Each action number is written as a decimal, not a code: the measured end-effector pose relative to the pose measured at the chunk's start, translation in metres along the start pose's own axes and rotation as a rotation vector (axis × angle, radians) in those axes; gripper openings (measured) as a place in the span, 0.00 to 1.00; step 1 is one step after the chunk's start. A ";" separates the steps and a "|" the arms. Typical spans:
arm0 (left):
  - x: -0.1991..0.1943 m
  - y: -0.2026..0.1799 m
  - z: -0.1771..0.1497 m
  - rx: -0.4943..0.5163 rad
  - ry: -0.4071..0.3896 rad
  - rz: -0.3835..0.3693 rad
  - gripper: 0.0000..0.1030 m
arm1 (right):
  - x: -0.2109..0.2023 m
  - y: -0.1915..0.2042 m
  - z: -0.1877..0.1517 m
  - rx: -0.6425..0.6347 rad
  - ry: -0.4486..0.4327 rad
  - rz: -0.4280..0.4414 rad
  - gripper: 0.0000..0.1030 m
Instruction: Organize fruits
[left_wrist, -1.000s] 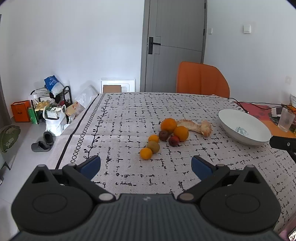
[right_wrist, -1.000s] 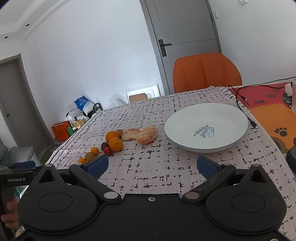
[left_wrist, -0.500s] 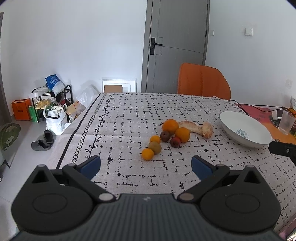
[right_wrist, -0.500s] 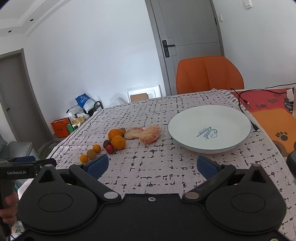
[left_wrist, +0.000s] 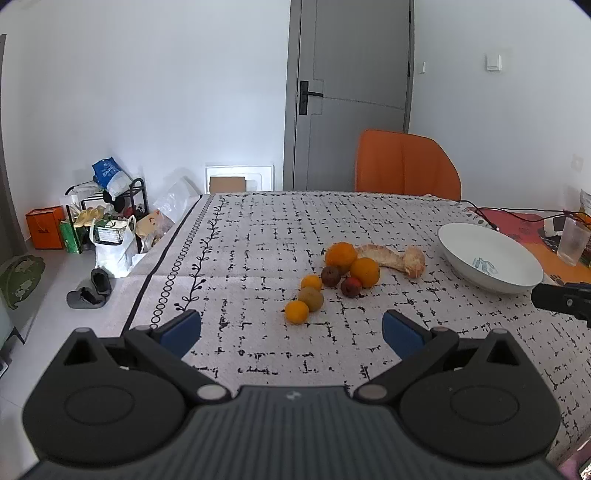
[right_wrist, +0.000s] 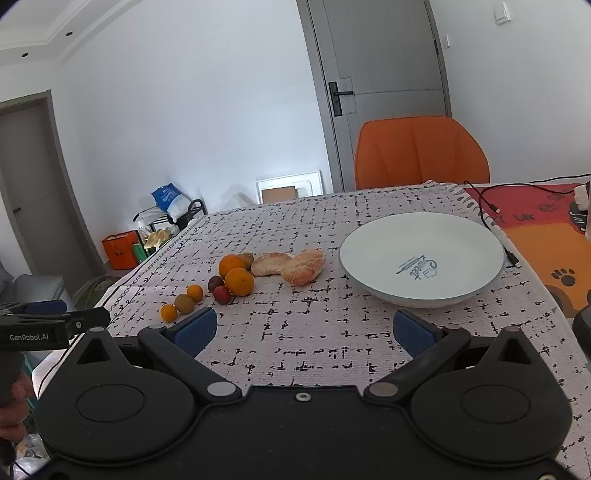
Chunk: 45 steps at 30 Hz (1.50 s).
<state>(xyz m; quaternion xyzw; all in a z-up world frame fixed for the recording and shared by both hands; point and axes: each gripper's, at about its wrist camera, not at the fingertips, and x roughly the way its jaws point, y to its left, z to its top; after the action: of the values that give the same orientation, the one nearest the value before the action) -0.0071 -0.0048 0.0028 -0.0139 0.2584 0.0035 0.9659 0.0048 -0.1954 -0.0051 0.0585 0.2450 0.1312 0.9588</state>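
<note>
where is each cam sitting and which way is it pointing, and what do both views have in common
Left wrist: on the left gripper, looking forward across the table at the fruit cluster; its open blue-padded fingers show, and the right gripper's tip enters at the right edge.
Right wrist: on the right gripper, looking at the white plate; its open fingers show, with the left gripper and a hand at the left edge.
Shared: fruit, plate, tablecloth, orange chair, grey door.

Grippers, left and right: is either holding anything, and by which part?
Nothing is held. The left gripper and right gripper are both open above the patterned tablecloth.
</note>
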 end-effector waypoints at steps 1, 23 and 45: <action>0.000 0.000 0.000 -0.001 0.004 -0.004 1.00 | 0.000 0.000 0.000 -0.002 0.001 -0.002 1.00; -0.002 -0.004 0.000 0.013 -0.009 -0.018 1.00 | 0.002 -0.001 -0.004 0.018 0.016 -0.034 1.00; 0.016 -0.007 0.008 0.012 -0.043 -0.033 1.00 | 0.027 -0.009 -0.005 0.003 0.027 -0.005 1.00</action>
<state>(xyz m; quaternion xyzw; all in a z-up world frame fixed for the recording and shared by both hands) 0.0105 -0.0119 0.0018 -0.0121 0.2374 -0.0139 0.9712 0.0274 -0.1958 -0.0231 0.0575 0.2580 0.1294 0.9557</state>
